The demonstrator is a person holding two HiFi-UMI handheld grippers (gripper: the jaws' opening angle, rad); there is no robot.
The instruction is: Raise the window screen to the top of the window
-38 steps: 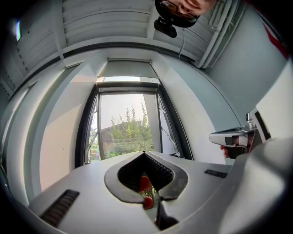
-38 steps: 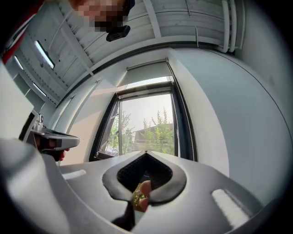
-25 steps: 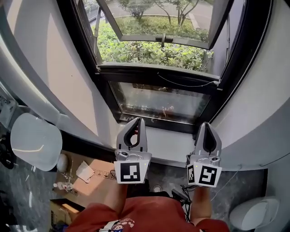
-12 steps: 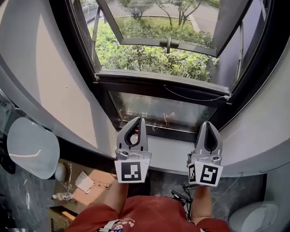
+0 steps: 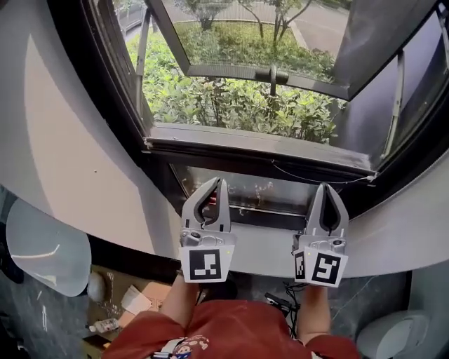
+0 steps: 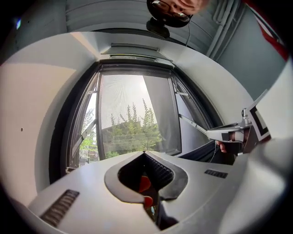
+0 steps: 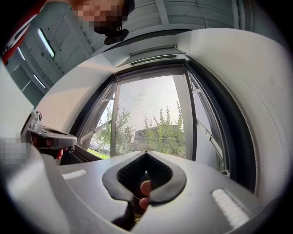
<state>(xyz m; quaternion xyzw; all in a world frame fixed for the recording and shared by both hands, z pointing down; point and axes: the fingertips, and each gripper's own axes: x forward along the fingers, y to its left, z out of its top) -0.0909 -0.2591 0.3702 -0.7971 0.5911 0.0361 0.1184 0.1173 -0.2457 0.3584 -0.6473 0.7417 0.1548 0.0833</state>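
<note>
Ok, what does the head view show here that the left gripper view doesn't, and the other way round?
Head view only: the cardboard box on the floor, the person's red shirt and the lower glass pane under the sill. Left gripper view only: the top of the window frame and the ceiling above it. Both: the greenery outside, plus the left gripper and the right gripper, each shut on nothing.

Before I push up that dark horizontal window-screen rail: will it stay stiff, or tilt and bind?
The dark horizontal rail looks slim and straight, so probably stiff and light. It spans the black window frame side to side, so a one-sided push might tilt it.
</note>
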